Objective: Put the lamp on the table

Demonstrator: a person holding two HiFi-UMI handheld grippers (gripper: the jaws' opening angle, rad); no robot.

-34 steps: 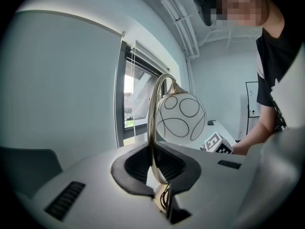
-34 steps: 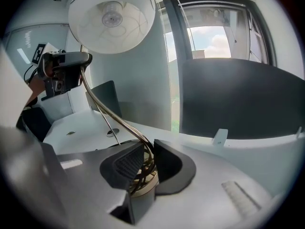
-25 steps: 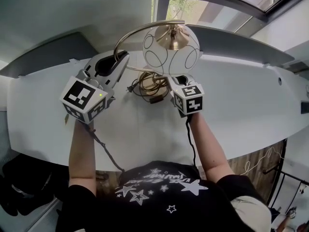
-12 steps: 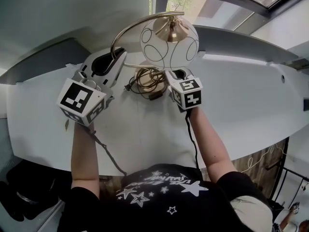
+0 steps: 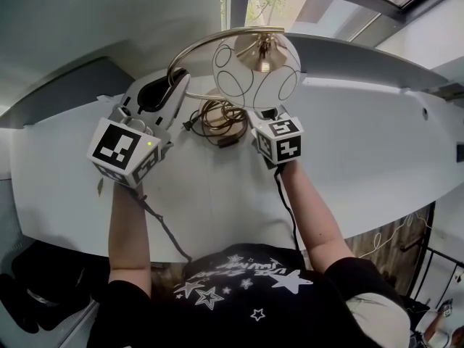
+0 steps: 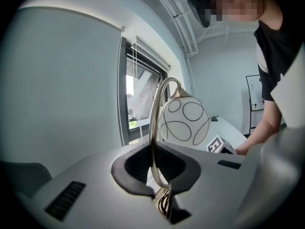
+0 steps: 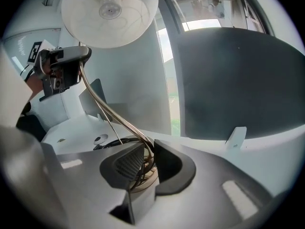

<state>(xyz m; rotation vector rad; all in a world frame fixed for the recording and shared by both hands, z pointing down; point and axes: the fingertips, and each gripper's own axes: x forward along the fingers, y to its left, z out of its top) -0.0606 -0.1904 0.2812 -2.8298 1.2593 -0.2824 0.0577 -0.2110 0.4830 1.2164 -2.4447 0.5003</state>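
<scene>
My left hand-held gripper [image 5: 178,85] is pressed tight on the curved brass arm [image 6: 153,123] of the lamp [image 5: 255,67]. My right hand-held gripper [image 5: 265,114] pinches the lower stem [image 7: 114,116] together with the bundled cord [image 5: 217,114]. The round glass shade [image 6: 183,120] hangs between my 2 hand-held grippers, above the white desk [image 5: 362,158]. Whether the base touches the desk, I cannot tell.

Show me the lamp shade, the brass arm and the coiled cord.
lamp shade [image 5: 254,84], head view, on the patterned glass of the globe.
brass arm [image 6: 153,123], left gripper view, on its upright stretch below the bend.
coiled cord [image 5: 216,112], head view, on the loops of the bundle.
</scene>
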